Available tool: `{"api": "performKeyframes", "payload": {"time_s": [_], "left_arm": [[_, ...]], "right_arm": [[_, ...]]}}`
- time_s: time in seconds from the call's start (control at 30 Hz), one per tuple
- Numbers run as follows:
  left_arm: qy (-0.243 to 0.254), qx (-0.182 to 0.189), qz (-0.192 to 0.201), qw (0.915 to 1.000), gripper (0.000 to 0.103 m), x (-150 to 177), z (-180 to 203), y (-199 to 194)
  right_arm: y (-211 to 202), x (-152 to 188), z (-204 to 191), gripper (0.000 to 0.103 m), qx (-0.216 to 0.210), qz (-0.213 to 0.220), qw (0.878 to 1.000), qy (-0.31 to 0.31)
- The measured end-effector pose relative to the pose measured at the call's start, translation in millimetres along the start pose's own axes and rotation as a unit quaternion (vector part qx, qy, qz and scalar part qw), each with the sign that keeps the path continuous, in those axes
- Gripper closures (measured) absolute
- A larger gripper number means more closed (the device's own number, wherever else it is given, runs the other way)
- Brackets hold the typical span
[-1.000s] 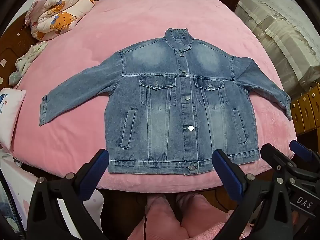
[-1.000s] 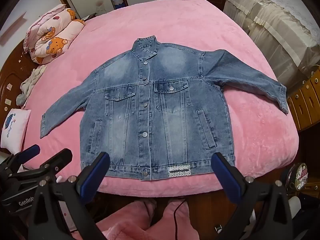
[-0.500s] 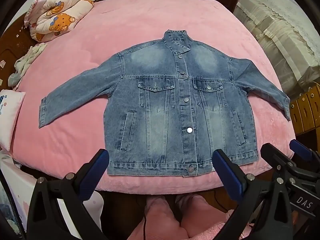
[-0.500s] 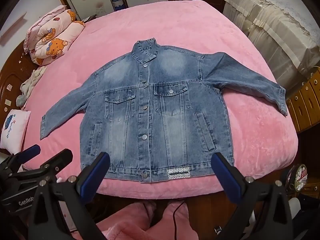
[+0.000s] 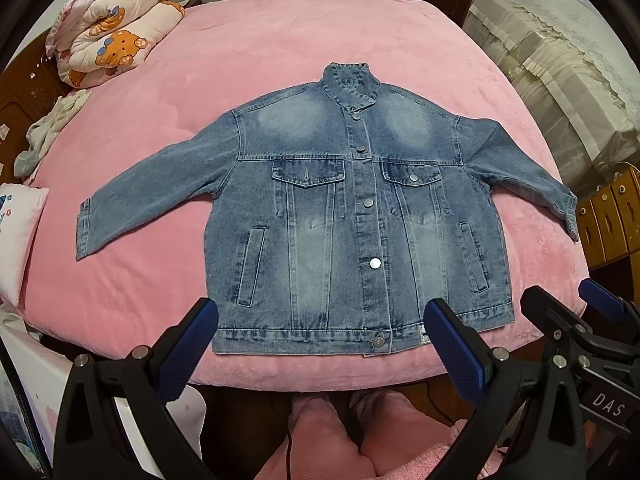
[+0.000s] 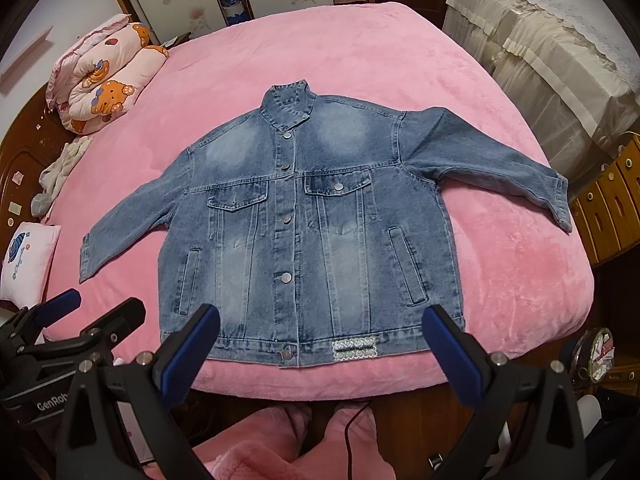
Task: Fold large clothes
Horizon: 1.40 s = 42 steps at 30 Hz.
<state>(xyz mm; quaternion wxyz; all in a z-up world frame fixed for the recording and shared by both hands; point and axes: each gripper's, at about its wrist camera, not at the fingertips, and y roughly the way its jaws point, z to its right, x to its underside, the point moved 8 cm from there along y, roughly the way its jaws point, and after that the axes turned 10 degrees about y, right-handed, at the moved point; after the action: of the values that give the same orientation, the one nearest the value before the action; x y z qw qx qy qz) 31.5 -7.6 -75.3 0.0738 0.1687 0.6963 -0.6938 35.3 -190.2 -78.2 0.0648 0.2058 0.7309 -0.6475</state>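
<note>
A blue denim jacket (image 5: 352, 220) lies flat and buttoned, front up, on the pink bed, with both sleeves spread out and the collar at the far side; it also shows in the right wrist view (image 6: 304, 232). My left gripper (image 5: 320, 348) is open and empty, held above the bed's near edge just short of the jacket's hem. My right gripper (image 6: 320, 352) is open and empty at the same edge, and it also shows in the left wrist view (image 5: 568, 320). The left gripper shows in the right wrist view (image 6: 92, 316) too.
The pink bed (image 5: 320, 32) fills the view. A rolled bear-print quilt (image 5: 112, 28) and a pale cloth (image 5: 48, 132) lie at its far left. A white pillow (image 5: 16, 236) sits at the left edge. Covered furniture (image 5: 560, 60) and wooden drawers (image 5: 608, 216) stand on the right.
Both grippers have moved slightly closer to the jacket's hem. The jacket has not moved and both grippers stay open.
</note>
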Motion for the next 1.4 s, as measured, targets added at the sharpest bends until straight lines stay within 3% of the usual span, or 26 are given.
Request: {"api": "performKeyframes", "payload": {"time_s": [1.1,1.4], "left_arm": [[0.001,0.0,0.001,1.0,0.002,-1.5,-1.5,-1.7],[-0.024,-0.005,0.009,0.9997,0.002,-7.7,2.3,-8.5]], "right_arm": [[-3.0,1.4,1.5,0.002,0.0,0.002,1.0,-0.001],[-6.8,-1.4,10.6,0.002,-0.006,0.006,1.0,-0.011]]}}
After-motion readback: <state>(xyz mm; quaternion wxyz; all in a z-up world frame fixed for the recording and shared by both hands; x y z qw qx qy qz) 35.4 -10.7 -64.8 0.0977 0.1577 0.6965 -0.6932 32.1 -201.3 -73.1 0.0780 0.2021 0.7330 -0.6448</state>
